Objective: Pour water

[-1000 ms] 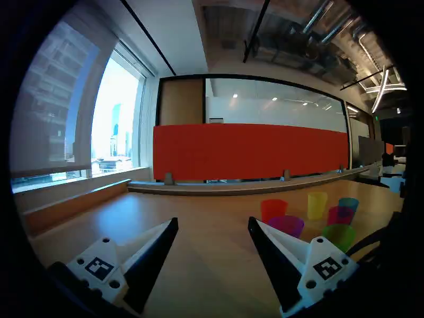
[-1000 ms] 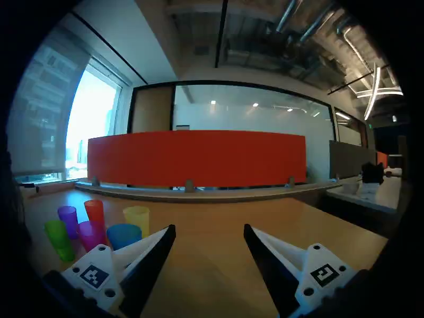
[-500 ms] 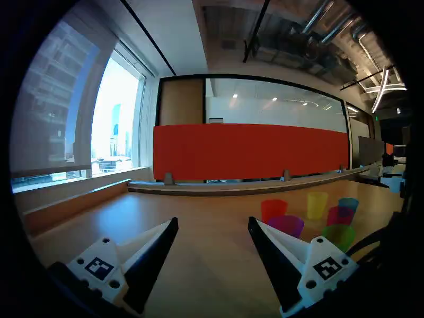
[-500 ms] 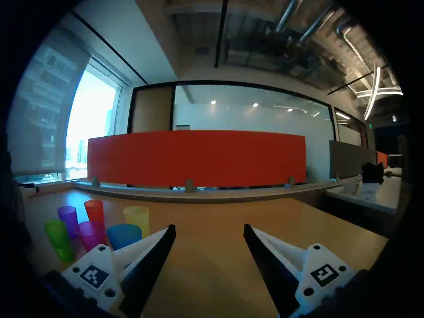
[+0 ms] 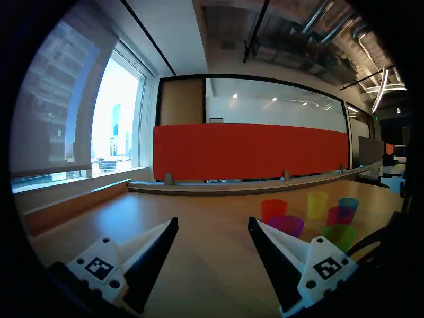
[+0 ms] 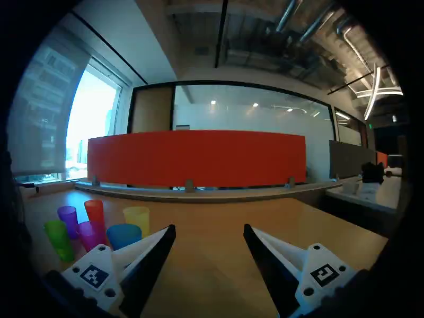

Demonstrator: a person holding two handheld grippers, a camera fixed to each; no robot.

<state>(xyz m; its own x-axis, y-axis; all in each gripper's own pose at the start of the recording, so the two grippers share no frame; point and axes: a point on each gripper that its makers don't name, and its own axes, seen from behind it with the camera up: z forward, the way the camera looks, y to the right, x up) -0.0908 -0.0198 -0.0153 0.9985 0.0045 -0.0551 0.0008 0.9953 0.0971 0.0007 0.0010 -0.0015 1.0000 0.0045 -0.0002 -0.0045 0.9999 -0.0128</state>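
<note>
Left tool is hanging low over the wooden worktop, jaws spread wide and gripping nothing. Right tool is hanging likewise, jaws apart and empty. 6 coloured cups are standing upright in a close cluster on the worktop, between the 2 tools. A red divider is running along the worktop's far edge.
</note>
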